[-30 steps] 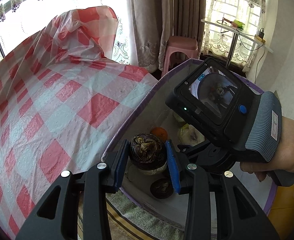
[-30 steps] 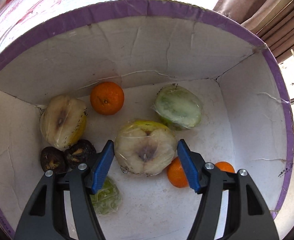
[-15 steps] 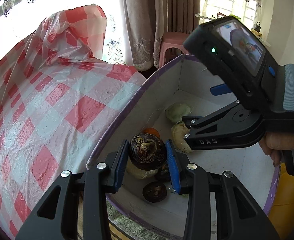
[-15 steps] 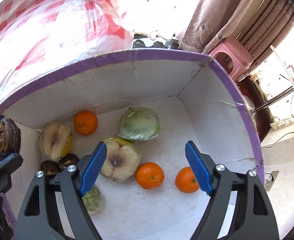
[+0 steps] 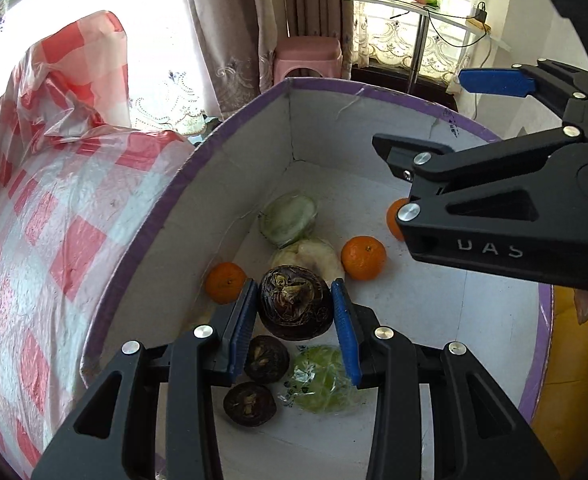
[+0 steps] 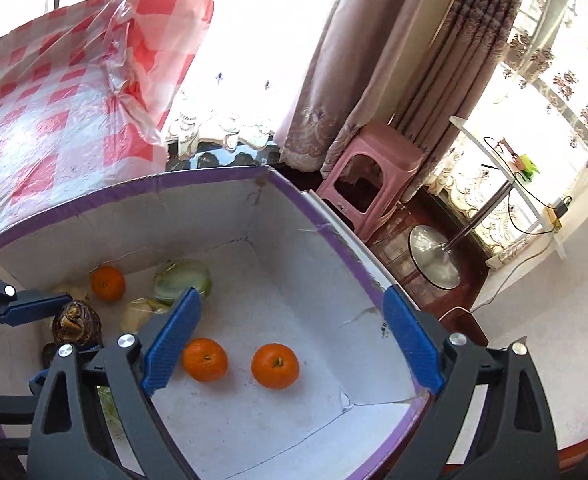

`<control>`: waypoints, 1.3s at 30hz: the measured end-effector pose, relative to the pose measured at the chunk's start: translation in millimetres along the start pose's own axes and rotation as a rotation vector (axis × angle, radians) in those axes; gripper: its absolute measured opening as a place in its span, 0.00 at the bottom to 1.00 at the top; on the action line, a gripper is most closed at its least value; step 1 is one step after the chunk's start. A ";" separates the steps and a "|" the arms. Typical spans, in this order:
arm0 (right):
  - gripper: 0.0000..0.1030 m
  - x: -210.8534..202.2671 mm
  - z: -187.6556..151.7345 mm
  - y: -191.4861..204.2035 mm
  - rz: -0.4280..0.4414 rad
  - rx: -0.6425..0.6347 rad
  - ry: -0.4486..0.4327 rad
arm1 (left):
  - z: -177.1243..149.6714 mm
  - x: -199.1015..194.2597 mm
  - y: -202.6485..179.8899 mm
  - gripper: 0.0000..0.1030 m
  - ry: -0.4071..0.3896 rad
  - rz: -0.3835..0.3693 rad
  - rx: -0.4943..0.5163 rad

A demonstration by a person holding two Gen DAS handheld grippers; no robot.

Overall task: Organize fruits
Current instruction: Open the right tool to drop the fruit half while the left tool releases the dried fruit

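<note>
I am holding the left gripper [image 5: 295, 312] clamped on a dark mangosteen [image 5: 295, 302], its dried stem cap turned up toward the camera and its round body showing no clear long axis, hanging over the near-left part of the purple-rimmed box [image 5: 197, 152]. Below the pads, two more mangosteens [image 5: 265, 358] are lying stem-up beside a wrapped green fruit [image 5: 322, 380], with an orange [image 5: 225, 282] just left of them. My right gripper [image 6: 291, 344], its jaws having just been opening wide, is gripping nothing, two oranges [image 6: 274, 365] lying on the box floor below it.
</note>
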State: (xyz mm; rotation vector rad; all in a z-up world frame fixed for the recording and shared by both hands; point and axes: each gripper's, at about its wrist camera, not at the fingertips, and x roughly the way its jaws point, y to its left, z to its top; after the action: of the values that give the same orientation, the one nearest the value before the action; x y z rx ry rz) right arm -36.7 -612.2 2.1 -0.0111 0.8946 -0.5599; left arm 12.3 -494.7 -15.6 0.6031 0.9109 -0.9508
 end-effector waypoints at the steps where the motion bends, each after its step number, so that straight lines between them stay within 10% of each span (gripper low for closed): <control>1: 0.90 -3.9 -2.3 -5.4 -0.005 0.016 -0.009 | 0.9 3.0 -2.6 0.35 0.010 -0.009 0.007; 27: 0.91 6.5 -34.3 -26.2 0.006 0.170 0.001 | 22.2 48.7 -32.3 0.37 0.202 0.015 0.122; 39: 0.91 11.4 -40.4 -16.9 0.019 0.163 0.017 | 15.5 25.2 -18.0 0.67 0.114 0.039 0.055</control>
State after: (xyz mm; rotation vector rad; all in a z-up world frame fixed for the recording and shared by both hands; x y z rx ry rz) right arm -68.7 -623.2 -27.9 0.1501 0.8622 -0.6146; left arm 9.3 -525.8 -30.5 0.7259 0.9731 -0.9160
